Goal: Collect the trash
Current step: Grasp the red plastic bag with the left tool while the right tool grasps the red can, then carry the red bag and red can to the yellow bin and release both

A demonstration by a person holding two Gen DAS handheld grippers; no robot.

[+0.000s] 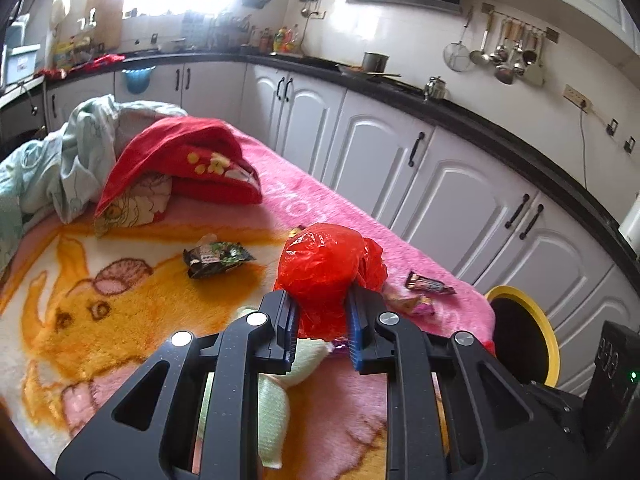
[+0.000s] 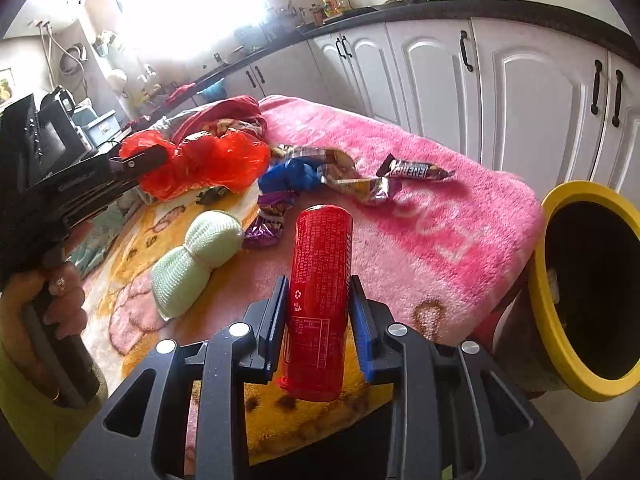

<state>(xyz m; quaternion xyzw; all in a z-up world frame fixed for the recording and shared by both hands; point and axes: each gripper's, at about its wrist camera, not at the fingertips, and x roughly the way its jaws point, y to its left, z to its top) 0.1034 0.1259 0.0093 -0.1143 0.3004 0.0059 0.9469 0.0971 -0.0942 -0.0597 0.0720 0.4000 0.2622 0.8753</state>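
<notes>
Left wrist view: my left gripper jaws pinch a red plastic bag; my right gripper jaws clamp a red can.

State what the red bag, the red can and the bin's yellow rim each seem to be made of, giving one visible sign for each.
Red bag: thin plastic film, glossy; it crinkles and lets light through.
Red can: probably painted metal; a smooth printed cylinder with a rolled bottom edge.
Yellow rim: likely moulded plastic; even colour with a dull sheen.
</notes>
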